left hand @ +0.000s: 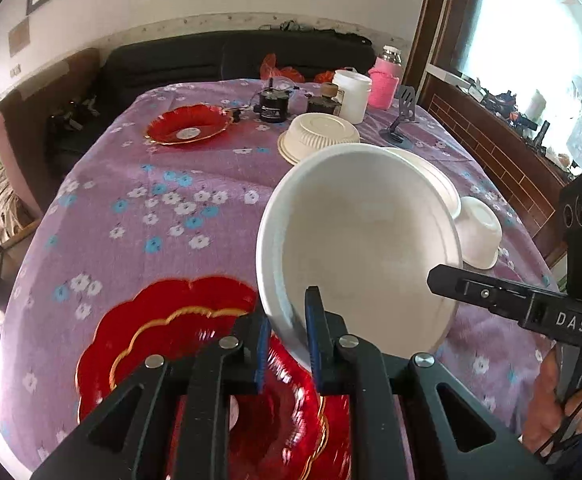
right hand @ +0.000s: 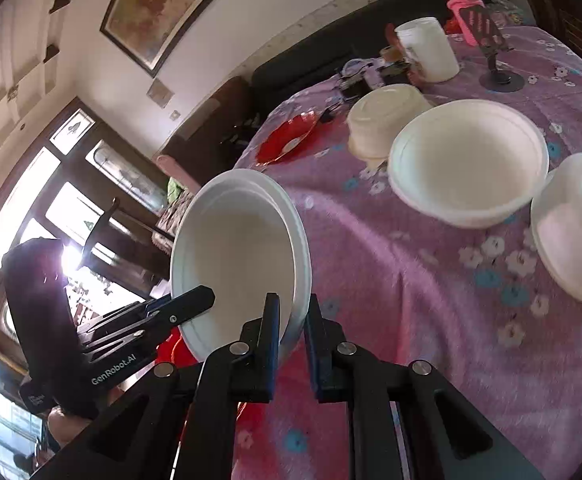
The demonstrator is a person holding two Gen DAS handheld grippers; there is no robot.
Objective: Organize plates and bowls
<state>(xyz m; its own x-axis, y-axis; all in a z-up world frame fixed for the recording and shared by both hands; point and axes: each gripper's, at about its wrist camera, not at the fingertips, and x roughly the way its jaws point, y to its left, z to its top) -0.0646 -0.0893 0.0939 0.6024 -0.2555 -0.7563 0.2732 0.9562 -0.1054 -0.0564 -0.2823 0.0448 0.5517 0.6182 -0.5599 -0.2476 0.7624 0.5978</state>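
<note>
A tilted bowl (left hand: 359, 248) is held above the worktop (left hand: 163, 216) — a plate (left hand: 195, 360) beneath, upturned bowls (left hand: 318, 136) behind.

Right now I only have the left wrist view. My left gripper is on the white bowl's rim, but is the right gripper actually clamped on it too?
Observer: Yes. In the right wrist view, the right gripper has the rim of the held bowl pinched between its two fingers.
Operator: And the bowl mostly hidden behind it, which way up is it?
Observer: The large white bowl sits upright on the tablecloth, open side up, with nothing inside it.
</note>
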